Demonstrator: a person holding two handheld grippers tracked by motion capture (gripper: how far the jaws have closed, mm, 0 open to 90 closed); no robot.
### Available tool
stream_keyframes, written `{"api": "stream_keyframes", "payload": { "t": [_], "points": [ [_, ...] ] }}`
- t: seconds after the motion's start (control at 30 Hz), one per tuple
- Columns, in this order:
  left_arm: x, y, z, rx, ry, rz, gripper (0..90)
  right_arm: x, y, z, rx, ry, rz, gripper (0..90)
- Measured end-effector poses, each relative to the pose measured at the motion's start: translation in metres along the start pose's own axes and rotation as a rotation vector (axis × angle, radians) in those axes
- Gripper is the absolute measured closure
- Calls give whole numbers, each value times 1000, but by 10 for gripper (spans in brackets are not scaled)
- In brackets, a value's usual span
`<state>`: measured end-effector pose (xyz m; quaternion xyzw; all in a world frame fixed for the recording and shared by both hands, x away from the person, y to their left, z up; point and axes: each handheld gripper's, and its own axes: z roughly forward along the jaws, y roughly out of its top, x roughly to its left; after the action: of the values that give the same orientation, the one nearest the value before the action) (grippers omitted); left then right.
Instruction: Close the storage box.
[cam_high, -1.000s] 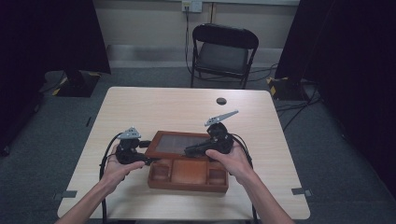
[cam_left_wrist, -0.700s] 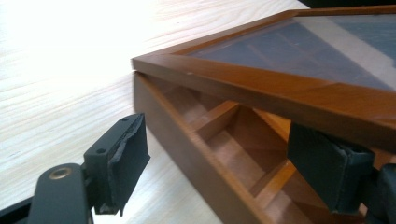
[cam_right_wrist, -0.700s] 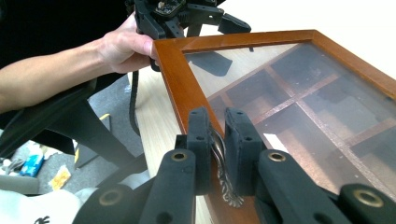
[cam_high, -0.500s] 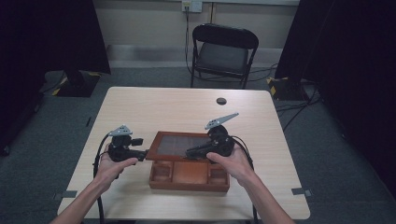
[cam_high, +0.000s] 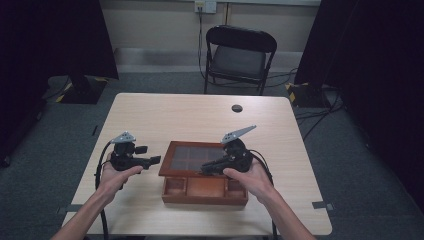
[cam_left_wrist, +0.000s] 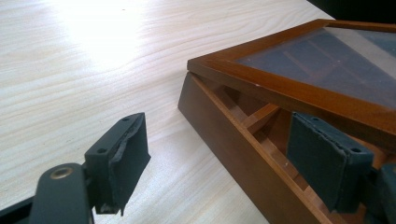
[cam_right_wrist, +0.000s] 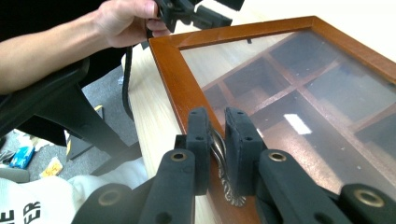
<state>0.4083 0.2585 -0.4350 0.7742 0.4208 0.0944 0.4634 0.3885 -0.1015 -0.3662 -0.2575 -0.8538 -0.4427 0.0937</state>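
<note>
On the near half of the table (cam_high: 165, 112) sits a wooden box (cam_high: 205, 190) with small compartments, its glass-paned lid (cam_high: 192, 159) tilted up at the near edge so the front row of compartments lies uncovered below it. The right gripper (cam_right_wrist: 218, 140) is clenched on a small ornate metal handle (cam_right_wrist: 223, 179) at the front of the lid's frame — from the right gripper view the two black jaws pinch it from either side, and the dividers of the box show dimly through the glass beyond. From above, that gripper (cam_high: 206, 169) reaches in over the box from the right, held in the right hand (cam_high: 248, 177), its grey plate pointing up and away. The left gripper (cam_left_wrist: 233, 149) is released, its jaws set wide apart; in its own view one jaw hangs over bare tabletop and the other sits close by the box's side, just under the raised lid edge, though I cannot tell whether it touches the wood. From above, the left gripper (cam_high: 154, 161) lies just beside the left side of the box, in the left hand (cam_high: 114, 176), a cable looping off the table's near edge. Farther back a small dark round thing (cam_high: 237, 108) rests on the table — too small to make out. Beyond the table stands a black folding chair (cam_high: 239, 57) against the wall.
</note>
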Motion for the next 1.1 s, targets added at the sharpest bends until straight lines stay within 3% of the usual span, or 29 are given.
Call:
{"api": "stream_keyframes", "payload": {
  "t": [0.63, 1.1],
  "points": [
    [-1, 0, 0, 4, 0, 2, 205, 2, -22, 16, 47, -15, -4, 808],
    [-1, 0, 1, 19, 4, 11, 207, -3, -36, 35, 128, -10, 1, 813]
  ]
}}
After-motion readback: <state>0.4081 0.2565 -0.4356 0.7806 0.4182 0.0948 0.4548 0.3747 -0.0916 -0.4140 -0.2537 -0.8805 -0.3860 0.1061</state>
